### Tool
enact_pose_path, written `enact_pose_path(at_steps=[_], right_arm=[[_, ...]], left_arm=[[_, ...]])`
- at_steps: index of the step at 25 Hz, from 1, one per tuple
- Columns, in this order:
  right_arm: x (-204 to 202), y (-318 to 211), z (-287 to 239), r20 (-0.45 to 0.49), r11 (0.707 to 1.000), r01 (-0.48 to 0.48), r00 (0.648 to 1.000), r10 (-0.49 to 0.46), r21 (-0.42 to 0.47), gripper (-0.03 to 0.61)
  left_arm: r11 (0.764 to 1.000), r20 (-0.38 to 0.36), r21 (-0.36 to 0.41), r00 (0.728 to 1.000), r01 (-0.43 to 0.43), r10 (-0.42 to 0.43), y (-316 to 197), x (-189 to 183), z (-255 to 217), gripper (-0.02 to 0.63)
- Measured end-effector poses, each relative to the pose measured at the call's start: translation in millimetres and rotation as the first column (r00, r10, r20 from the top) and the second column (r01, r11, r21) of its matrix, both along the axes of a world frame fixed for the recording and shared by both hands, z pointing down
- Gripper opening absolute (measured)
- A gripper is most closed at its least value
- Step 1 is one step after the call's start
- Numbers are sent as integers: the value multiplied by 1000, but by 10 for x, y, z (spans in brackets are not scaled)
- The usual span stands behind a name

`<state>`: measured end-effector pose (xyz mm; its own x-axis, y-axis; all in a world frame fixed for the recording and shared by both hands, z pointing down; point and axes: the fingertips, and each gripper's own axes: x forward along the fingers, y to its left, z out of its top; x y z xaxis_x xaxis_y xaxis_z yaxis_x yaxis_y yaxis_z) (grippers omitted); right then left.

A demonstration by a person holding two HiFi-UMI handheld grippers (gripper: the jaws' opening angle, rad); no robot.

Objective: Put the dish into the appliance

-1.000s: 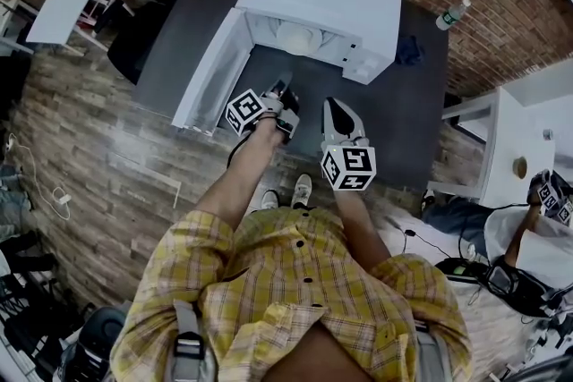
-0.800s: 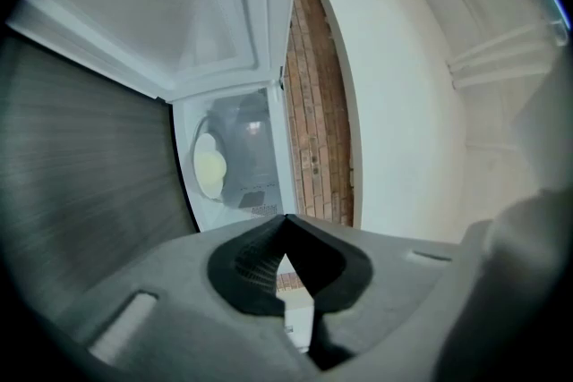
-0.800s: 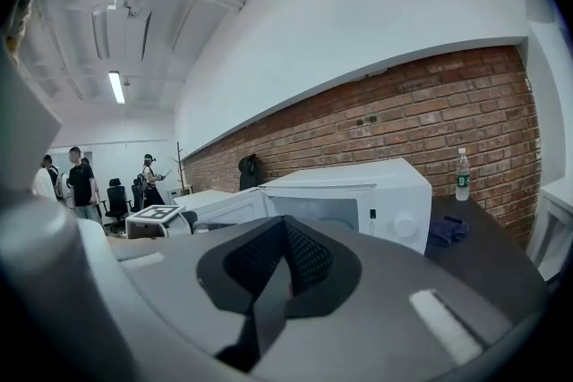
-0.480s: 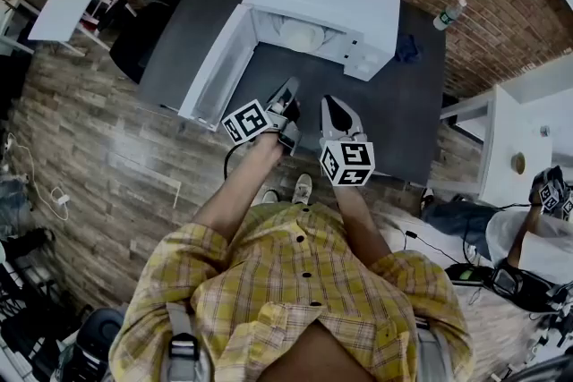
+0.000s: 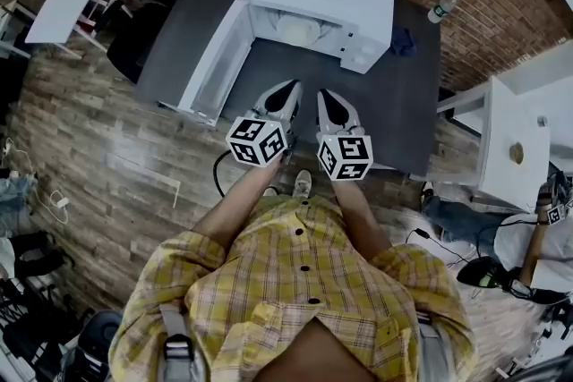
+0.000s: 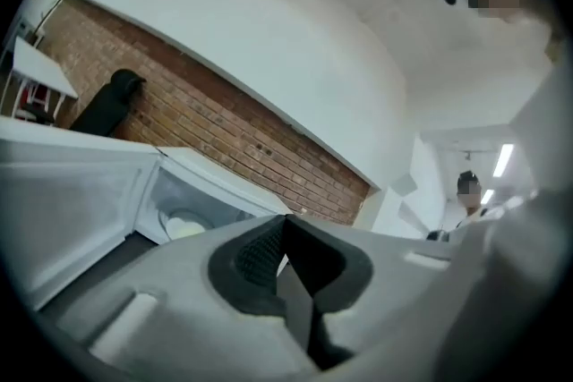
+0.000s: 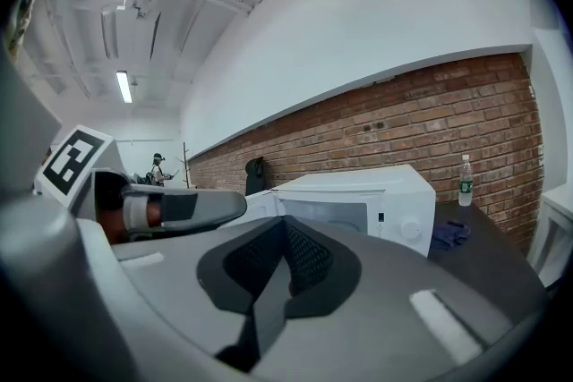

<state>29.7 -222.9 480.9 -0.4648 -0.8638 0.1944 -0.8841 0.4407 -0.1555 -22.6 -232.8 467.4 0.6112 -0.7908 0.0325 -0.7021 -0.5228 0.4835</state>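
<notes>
We find both pale grey plastic two-jaw grippers held out ahead of the torso, side by side and near each other but not touching, each pointing away from the body.

The left gripper (image 5: 288,90) has its jaws fully together. Its dark ribbed rubber pads (image 6: 255,259) meet at the tips with nothing between them. Its black-and-white marker cube (image 5: 258,140) sits tilted, one corner towards the head camera.

The right gripper (image 5: 326,96) likewise has its jaws together and empty. Its ribbed pads (image 7: 309,259) are closed.

The left forearm (image 5: 246,192) and right forearm (image 5: 351,197) are bare and extended forward. The yellow plaid shirt sleeves (image 5: 183,259) end near the elbows.
</notes>
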Motion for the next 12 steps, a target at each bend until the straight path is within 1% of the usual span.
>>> enact_pose_path(at_steps=[2, 5, 8, 12], right_arm=[[-8, 19, -26, 2, 1000, 0, 1000, 0, 8, 5], [-8, 40, -54, 4, 1000, -4, 1000, 4, 17, 5], [-1, 56, -76, 3, 1000, -9, 1000, 9, 22, 5], [14, 79, -102, 0, 999, -15, 1000, 15, 33, 5]], left_arm=[[998, 78, 51, 997, 22, -26, 61, -25, -69, -2], [992, 179, 119, 982, 38, -59, 124, -55, -119, -2], [986, 224, 164, 971, 43, -80, 175, -87, -176, -2], [978, 251, 203, 963, 44, -95, 244, -108, -225, -2]])
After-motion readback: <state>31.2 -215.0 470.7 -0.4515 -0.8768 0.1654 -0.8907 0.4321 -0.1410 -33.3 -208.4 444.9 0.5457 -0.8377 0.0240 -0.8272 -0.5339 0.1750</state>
